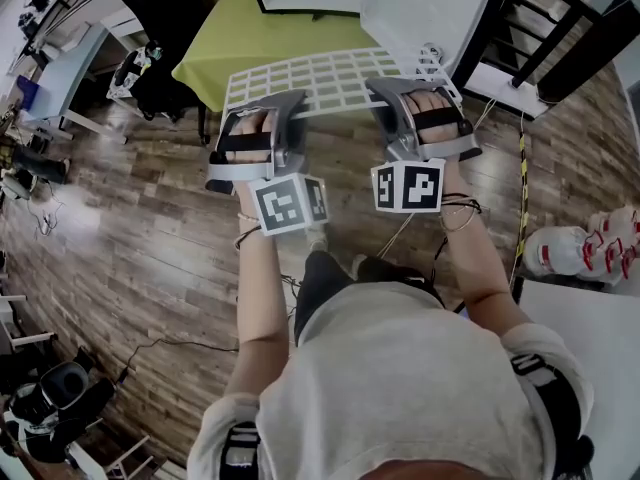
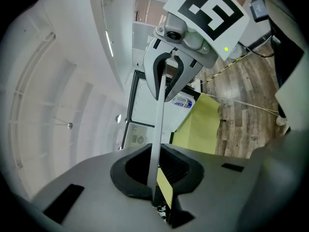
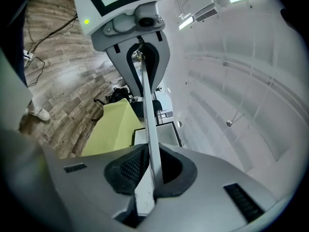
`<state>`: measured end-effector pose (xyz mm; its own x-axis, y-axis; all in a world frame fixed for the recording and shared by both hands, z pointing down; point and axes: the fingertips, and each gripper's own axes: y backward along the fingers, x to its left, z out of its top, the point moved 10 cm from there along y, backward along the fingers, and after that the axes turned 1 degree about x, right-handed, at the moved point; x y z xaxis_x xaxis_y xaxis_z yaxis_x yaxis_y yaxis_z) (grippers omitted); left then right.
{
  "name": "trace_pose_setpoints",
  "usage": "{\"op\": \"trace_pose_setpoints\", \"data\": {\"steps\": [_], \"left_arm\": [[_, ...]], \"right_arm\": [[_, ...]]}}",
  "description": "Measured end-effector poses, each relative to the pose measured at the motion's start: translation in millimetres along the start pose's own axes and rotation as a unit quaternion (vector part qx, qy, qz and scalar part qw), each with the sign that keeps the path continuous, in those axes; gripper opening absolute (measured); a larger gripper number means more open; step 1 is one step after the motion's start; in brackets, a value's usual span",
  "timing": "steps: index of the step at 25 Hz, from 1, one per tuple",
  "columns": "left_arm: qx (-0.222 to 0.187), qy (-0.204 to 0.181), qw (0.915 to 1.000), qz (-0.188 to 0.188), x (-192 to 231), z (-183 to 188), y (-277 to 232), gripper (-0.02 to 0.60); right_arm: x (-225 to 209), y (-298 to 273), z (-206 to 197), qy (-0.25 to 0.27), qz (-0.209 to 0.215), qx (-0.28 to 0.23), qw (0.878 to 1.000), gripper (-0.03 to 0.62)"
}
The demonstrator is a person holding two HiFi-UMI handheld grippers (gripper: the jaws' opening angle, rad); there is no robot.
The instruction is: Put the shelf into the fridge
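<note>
Left gripper (image 1: pixel 263 108) and right gripper (image 1: pixel 403 94) both clamped on white shelf's (image 1: pixel 330 76) near edge (green table (image 1: pixel 250 38) just beyond).

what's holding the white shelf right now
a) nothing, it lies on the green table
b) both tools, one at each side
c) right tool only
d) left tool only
b: the left tool and the right tool each clamp the near edge of the shelf, which shows edge-on between the jaws in both gripper views.
</note>
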<state>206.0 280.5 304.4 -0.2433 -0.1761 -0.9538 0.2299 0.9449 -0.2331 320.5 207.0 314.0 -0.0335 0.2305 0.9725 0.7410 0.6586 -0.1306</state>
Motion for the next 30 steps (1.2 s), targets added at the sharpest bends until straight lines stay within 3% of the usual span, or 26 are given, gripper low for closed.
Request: {"op": "trace_pose_setpoints", "data": {"steps": [12,23,30], "left_arm": [[-0.022,0.009,0.9997,0.001,24.0,-61.7,-69.7,0.055],[-0.083,-0.007,0.9966,0.001,73.3,-131.2,-151.3,0.055],[-0.112,-0.013,0.9936,-0.009,81.2,-154.8,-175.2,0.057]], "right_arm": [[-6.9,-90.3,17.0,0.007,-0.002,0.020,1.000,0.048],[-29.5,-187.7,42.4,-0.001,-0.030,0.080,0.996,0.049],[-27.6,-214.0,52.9,-0.006,-0.035,0.111,0.993,0.049]]}}
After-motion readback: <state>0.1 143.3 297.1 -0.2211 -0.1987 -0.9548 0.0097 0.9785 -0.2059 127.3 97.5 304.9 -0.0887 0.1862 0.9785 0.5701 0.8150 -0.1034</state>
